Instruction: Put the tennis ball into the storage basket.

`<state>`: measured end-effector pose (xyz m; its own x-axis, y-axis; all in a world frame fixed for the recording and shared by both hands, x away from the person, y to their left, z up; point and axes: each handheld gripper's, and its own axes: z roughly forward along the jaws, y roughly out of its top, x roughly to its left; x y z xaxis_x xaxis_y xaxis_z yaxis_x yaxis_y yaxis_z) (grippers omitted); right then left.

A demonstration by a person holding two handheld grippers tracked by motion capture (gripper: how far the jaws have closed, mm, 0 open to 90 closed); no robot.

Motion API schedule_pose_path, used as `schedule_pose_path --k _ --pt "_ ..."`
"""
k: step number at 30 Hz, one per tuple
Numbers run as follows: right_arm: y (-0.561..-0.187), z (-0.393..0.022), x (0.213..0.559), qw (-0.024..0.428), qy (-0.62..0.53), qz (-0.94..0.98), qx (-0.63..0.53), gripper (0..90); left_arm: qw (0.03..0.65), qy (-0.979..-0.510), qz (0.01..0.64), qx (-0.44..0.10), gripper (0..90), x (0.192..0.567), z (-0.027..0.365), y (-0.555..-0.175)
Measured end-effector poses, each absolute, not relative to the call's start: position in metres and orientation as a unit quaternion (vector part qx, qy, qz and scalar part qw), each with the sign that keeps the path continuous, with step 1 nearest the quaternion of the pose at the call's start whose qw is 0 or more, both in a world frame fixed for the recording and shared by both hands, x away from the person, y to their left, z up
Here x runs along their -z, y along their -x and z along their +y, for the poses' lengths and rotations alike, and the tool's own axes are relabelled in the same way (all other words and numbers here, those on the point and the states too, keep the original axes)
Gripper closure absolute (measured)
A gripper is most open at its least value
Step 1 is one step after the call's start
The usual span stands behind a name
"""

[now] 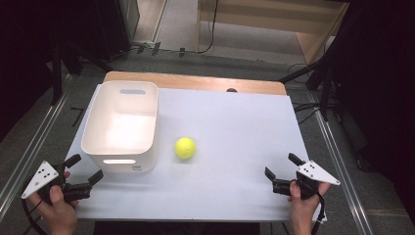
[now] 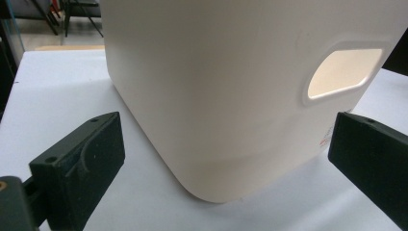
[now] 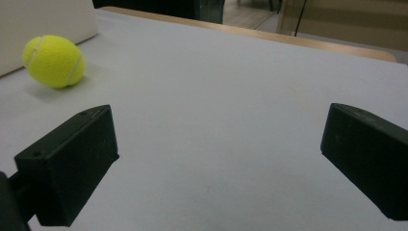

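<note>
A yellow tennis ball (image 1: 185, 147) lies on the white table top (image 1: 230, 137), just right of a white plastic bin (image 1: 122, 126). The bin stands upright at the left and looks empty, with a handle slot (image 2: 342, 73) in its near wall. My left gripper (image 1: 84, 169) is open at the near left corner, its jaws pointing at the bin's near corner (image 2: 211, 144) without touching it. My right gripper (image 1: 282, 166) is open at the near right, with nothing between its jaws. In the right gripper view the ball (image 3: 54, 60) sits far off at the upper left.
A wooden strip (image 1: 195, 82) borders the table's far edge, with a small dark spot (image 1: 231, 90) on it. Metal rails (image 1: 337, 161) run along both sides of the table. Cables and wooden furniture (image 1: 264, 24) are on the floor beyond.
</note>
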<state>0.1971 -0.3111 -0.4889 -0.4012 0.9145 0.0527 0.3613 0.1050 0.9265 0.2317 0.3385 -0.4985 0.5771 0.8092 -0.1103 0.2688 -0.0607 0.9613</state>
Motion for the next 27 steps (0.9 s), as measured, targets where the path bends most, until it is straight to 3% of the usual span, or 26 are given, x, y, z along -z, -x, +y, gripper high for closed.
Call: schedule_pose_path --k 27 --pt "-0.233 -0.268 0.465 0.252 -0.424 0.728 -0.476 0.0 0.561 -0.689 0.391 -0.24 0.0 0.498 0.339 -0.232"
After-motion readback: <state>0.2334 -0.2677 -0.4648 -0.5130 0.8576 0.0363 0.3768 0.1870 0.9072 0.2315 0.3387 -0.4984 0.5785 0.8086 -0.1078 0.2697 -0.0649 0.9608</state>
